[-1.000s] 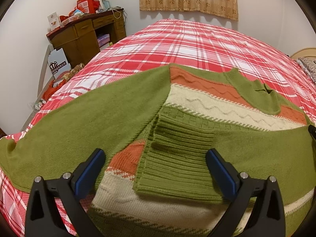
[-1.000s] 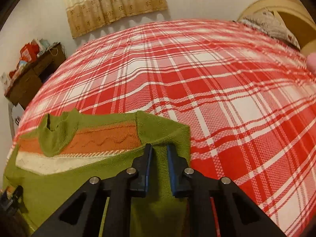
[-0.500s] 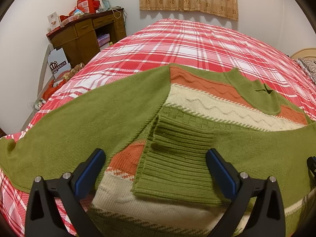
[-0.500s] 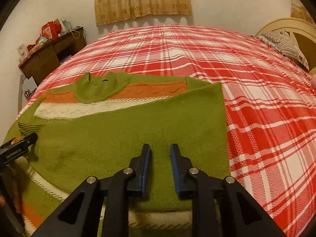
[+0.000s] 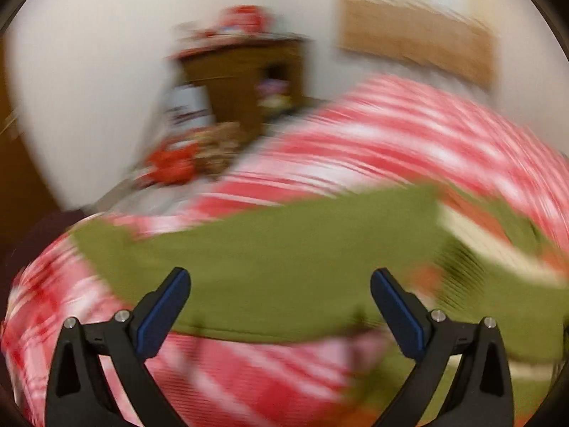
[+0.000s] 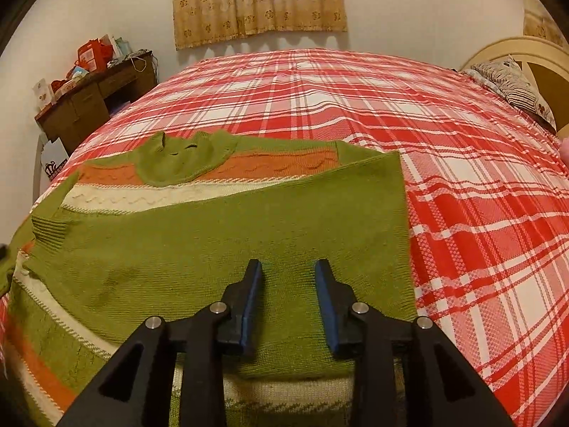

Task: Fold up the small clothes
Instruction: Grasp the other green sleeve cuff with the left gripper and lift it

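Note:
A small green knit sweater [image 6: 220,235] with orange and cream stripes lies on the red plaid bed [image 6: 355,99]. Its right sleeve is folded across the body. My right gripper [image 6: 288,267] hovers over that folded sleeve with its jaws opening; the pads stand apart and the knit lies flat beneath them, not pinched. The left wrist view is heavily blurred. There my left gripper [image 5: 279,281] is wide open above the sweater's outstretched green left sleeve [image 5: 284,249], with nothing between its fingers.
A brown wooden desk [image 6: 89,103] with red boxes on top stands left of the bed, with clutter on the floor [image 5: 177,163] beside it. A patterned pillow [image 6: 512,85] and a headboard sit at the far right. A curtain [image 6: 259,0] hangs on the far wall.
My right gripper let go of the folded sleeve and its jaws spread apart. My left gripper swung left, from over the ribbed cuff to over the outstretched left sleeve, blurring its view.

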A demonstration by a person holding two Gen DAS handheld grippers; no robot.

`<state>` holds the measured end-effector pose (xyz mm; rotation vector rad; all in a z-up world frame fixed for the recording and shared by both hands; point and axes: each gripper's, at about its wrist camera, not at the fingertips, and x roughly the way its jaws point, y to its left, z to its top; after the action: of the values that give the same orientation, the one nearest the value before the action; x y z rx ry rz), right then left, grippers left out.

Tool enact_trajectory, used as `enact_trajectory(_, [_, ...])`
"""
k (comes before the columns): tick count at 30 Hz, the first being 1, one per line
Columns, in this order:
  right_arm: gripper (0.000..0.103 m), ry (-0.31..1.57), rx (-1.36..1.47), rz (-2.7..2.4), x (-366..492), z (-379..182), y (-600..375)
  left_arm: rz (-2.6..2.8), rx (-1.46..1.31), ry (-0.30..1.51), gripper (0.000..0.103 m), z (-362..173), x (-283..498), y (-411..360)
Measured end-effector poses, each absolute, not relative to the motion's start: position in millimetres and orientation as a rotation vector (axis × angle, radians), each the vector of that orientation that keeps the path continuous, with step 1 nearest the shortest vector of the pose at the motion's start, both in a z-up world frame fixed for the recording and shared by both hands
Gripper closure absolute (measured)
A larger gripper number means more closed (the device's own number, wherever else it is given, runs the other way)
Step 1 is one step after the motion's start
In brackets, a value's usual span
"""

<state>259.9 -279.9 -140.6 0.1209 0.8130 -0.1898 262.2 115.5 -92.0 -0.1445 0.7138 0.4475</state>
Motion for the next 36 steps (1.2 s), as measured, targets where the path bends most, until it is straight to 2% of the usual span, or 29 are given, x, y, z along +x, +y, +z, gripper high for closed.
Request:
enact_trajectory(4, [0.061,0.813,0.120,-0.187,259.7,-140.4,-279.2,0.785,-0.322,0.682,0.000,-85.1,242.6,209.6])
enact_trajectory(8, [0.048,0.818,0.107,-0.181,261.3,-141.0,-277.5,0.966,-0.470,0.767,0.008,-105.9,241.6,286.0])
enact_trajectory(11, [0.045,0.822,0.088,-0.188,262.2,-141.4,-275.1,1.007,-0.488,0.808,0.010,-121.0,247.5,309.7])
enact_trajectory(15, [0.042,0.823,0.089,-0.192,261.9,-141.6,-275.7,1.016,-0.522,0.868,0.022,-141.2,257.5,329.5])
enact_trajectory(16, [0.042,0.823,0.089,-0.192,261.8,-141.7,-275.7,1.019,-0.526,0.872,0.022,-142.9,258.4,328.9])
enact_trajectory(19, [0.041,0.824,0.084,-0.195,261.7,-141.8,-274.5,1.024,-0.480,0.864,0.038,-142.1,269.8,322.4])
enact_trajectory(21, [0.040,0.824,0.082,-0.196,261.9,-142.1,-274.2,1.016,-0.457,0.863,0.058,-141.7,276.4,317.5])
enact_trajectory(24, [0.040,0.825,0.082,-0.197,262.0,-142.1,-274.3,0.982,-0.445,0.842,0.078,-139.5,275.6,316.6])
enact_trajectory(30, [0.039,0.825,0.081,-0.196,261.9,-142.1,-274.4,0.921,-0.420,0.773,0.098,-123.2,268.3,303.7])
enact_trajectory(36, [0.039,0.824,0.080,-0.197,262.1,-142.2,-274.8,0.690,-0.221,0.587,0.098,-66.7,276.0,214.4])
